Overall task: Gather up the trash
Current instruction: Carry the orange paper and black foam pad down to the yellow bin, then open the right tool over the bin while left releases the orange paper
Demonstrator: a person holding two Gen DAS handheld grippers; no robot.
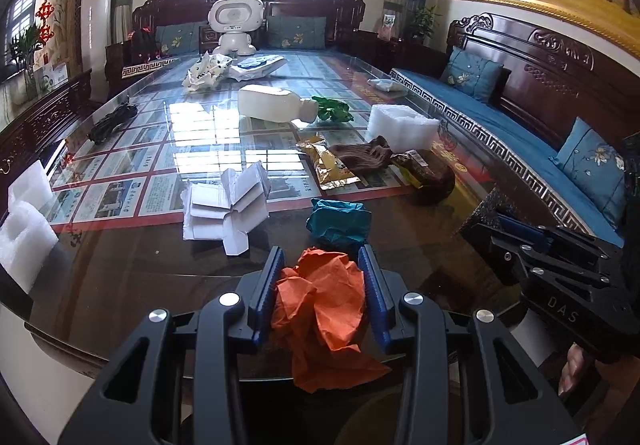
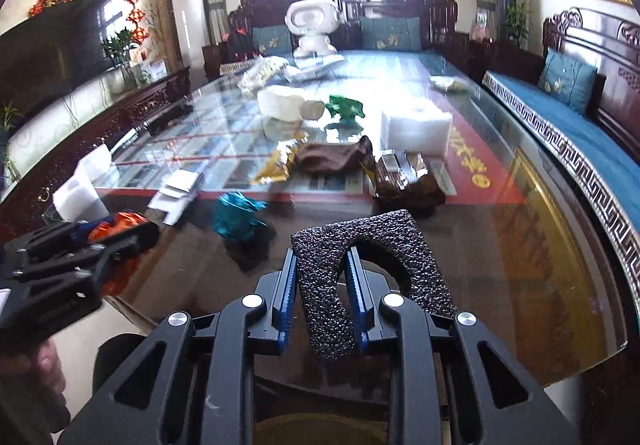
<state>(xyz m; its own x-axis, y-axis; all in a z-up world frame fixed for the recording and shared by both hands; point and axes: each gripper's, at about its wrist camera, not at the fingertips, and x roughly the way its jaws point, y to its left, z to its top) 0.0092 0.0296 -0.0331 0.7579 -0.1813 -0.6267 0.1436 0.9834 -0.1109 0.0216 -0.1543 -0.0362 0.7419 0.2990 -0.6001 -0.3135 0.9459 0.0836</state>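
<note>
The left gripper pinches a crumpled orange paper wad between its blue-padded jaws, the pads pressing it from both sides and the paper hanging below them at the near edge of the glass-topped dark wooden table. The right gripper has its jaws closed on a black speckled foam piece with a curved cut-out, gripping one leg of it so the rest juts out toward two o'clock.

In the left wrist view, at twelve o'clock just beyond the orange wad, a crumpled teal paper ball lies on the glass. At eleven o'clock sits a flattened white cardboard box. At one o'clock, farther out, lie a yellow foil snack wrapper, a brown knitted cloth and a dark brown wrapper, close together. Beyond them stands a white foam block, with a white plastic bottle lying on its side at twelve o'clock and a crumpled green scrap touching its neck end. At the far end stands a white robot-shaped toy. More white foam pieces rest at nine o'clock on the table's edge.
</note>
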